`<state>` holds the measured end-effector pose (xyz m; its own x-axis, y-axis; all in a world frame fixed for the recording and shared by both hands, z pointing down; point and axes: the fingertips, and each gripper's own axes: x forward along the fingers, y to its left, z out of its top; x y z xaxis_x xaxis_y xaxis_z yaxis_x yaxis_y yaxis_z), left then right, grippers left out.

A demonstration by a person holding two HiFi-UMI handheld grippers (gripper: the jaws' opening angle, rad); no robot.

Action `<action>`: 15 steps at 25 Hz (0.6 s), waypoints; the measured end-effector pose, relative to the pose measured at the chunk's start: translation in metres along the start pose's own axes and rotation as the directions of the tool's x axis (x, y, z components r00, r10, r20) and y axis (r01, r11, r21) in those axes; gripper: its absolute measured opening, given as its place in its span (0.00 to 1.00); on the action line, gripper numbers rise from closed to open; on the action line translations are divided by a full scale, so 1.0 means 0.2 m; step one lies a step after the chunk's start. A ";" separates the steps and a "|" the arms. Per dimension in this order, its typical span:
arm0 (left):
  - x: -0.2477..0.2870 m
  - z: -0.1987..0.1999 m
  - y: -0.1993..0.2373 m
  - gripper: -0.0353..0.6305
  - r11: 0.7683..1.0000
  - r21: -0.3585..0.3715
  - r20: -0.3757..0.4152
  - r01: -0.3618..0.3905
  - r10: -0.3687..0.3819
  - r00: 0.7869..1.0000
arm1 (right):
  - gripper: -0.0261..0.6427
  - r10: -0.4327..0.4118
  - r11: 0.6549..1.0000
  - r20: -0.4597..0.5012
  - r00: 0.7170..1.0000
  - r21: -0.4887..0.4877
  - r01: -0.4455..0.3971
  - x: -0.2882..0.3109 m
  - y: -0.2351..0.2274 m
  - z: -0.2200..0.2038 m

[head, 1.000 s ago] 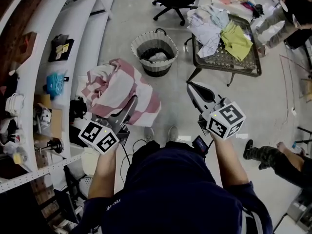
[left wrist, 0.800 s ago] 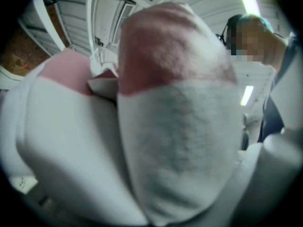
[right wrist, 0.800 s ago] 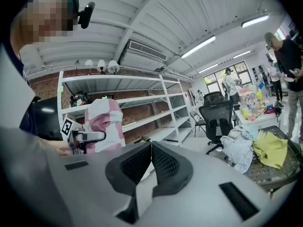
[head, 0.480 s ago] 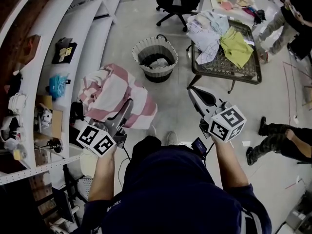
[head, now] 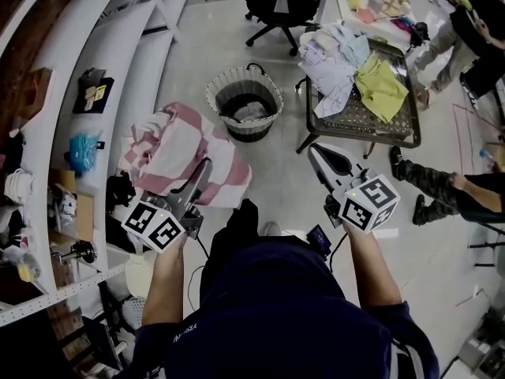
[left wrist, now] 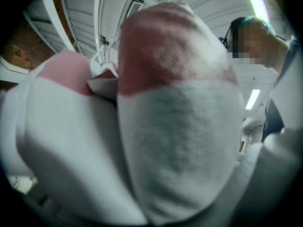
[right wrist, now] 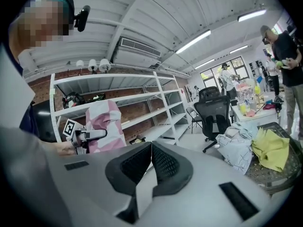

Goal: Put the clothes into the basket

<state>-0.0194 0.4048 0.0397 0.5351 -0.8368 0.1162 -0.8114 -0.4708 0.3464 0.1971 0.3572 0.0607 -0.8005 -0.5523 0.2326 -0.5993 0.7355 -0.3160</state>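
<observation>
The left gripper [head: 203, 170] is clamped on a pink-and-white garment [head: 180, 152]. In its own view the cloth [left wrist: 175, 126] fills the frame and covers the jaws. In the head view the garment bunches at the tips and spreads ahead and to the left, toward the shelves [head: 95, 69]. It is off the floor, carried by this gripper alone.

The right gripper [head: 318, 153] holds nothing, and its jaws [right wrist: 151, 148] are pressed together with no cloth between them. Across from it, its view shows the left gripper [right wrist: 92, 134] with the garment [right wrist: 105, 119] draped over it.

The basket [head: 251, 130] stands on the floor ahead of both grippers and between their lines, nearer the left one. From the left gripper's tips it lies forward and a little to the right, just past the garment's far edge, with its mouth open upward and some pale cloth already inside.

I judge the drop to be the left hand's job: carry forward and slightly right until the bundle hangs over the rim.

More clothes [head: 339, 54] lie on the mesh counter [head: 371, 121], right of the basket and nearer the right gripper.
</observation>
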 end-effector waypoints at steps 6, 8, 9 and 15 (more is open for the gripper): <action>0.22 0.09 0.27 0.29 0.999 0.002 -0.012 0.046 -0.046 0.999 | 0.05 -0.014 0.999 -0.012 1.000 0.030 0.015 0.31 -0.13 0.04; 0.29 0.13 0.38 0.29 0.998 0.002 -0.012 0.055 -0.055 0.998 | 0.05 -0.014 0.999 -0.012 1.000 0.040 0.014 0.43 -0.17 0.07; 0.32 0.14 0.44 0.29 0.998 0.003 -0.011 0.057 -0.057 0.998 | 0.05 -0.013 0.999 -0.016 1.000 0.041 0.013 0.50 -0.19 0.08; 0.48 0.24 0.78 0.29 0.998 -0.022 -0.023 0.066 -0.066 0.998 | 0.05 -0.011 0.999 -0.048 0.999 0.042 0.013 0.87 -0.28 0.19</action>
<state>-0.1051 0.2379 0.0606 0.5931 -0.7970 0.1146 -0.7691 -0.5187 0.3734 0.0923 0.2048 0.0829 -0.7933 -0.5409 0.2794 -0.6087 0.7112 -0.3516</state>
